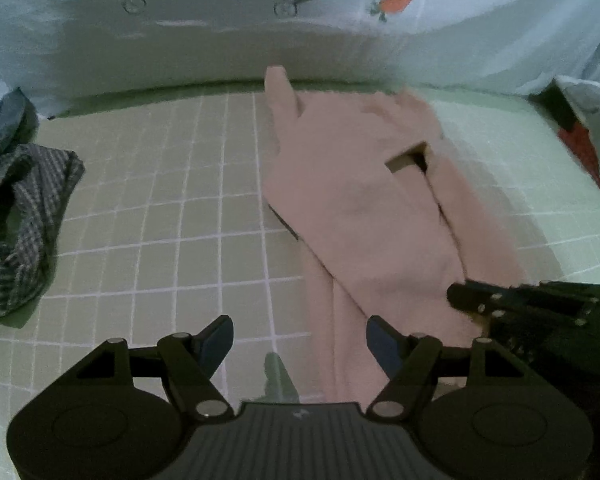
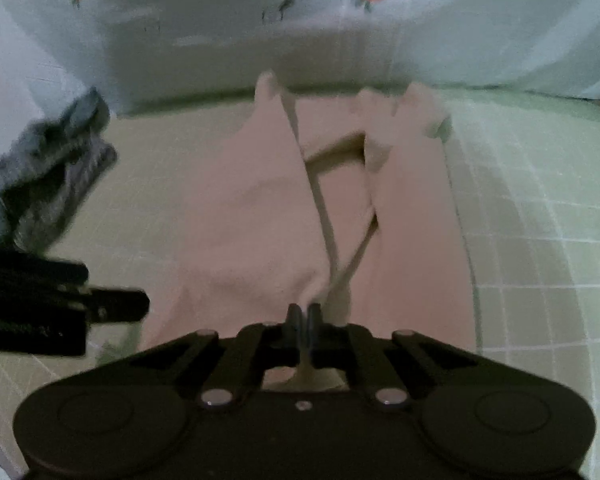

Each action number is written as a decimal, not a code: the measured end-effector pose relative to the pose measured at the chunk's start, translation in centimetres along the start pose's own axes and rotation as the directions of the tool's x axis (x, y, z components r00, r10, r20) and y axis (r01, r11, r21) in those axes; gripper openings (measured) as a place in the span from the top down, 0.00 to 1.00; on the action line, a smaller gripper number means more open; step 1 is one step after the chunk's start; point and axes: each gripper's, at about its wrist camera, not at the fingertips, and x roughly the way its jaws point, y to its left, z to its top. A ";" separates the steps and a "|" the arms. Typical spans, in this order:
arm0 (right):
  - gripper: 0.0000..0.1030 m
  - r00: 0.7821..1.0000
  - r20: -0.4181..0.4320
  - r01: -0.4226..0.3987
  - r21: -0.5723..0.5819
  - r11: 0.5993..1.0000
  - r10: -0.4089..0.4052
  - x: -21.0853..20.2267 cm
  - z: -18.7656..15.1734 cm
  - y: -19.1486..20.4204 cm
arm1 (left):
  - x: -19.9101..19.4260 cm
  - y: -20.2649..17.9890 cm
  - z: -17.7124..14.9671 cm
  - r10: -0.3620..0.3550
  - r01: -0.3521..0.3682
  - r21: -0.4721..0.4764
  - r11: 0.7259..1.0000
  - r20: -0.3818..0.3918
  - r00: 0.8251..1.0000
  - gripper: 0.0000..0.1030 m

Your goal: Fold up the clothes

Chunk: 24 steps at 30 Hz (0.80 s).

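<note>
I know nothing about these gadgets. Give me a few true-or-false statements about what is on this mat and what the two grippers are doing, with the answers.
1. The right gripper is shut on the pink garment. True.
2. The left gripper is shut on cloth. False: its jaws stand open, with nothing between them.
3. A checked garment lies spread flat in the mat's middle. False: it lies crumpled at the left edge of the green mat.
4. The mat has a grid of pale lines. True.
5. The backdrop shows printed carrots. True.
</note>
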 end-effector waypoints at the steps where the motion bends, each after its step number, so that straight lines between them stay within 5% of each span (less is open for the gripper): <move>1: 0.97 1.000 0.019 -0.004 0.006 1.000 0.004 -0.9 0.0 0.2 | -0.3 -0.1 -0.4 -0.001 0.001 -0.004 1.000 0.000 1.000 0.28; 7: 0.97 0.998 0.058 -0.039 0.077 0.996 0.034 -4.9 -1.7 0.0 | -1.1 -1.1 -2.5 -0.014 0.014 -0.010 1.000 -0.030 0.999 0.28; 24: 0.97 0.994 -0.104 0.047 0.141 0.989 -0.032 -6.9 -8.3 -2.8 | -0.7 -2.2 -7.0 -0.026 0.021 -0.046 0.999 -0.123 0.992 0.28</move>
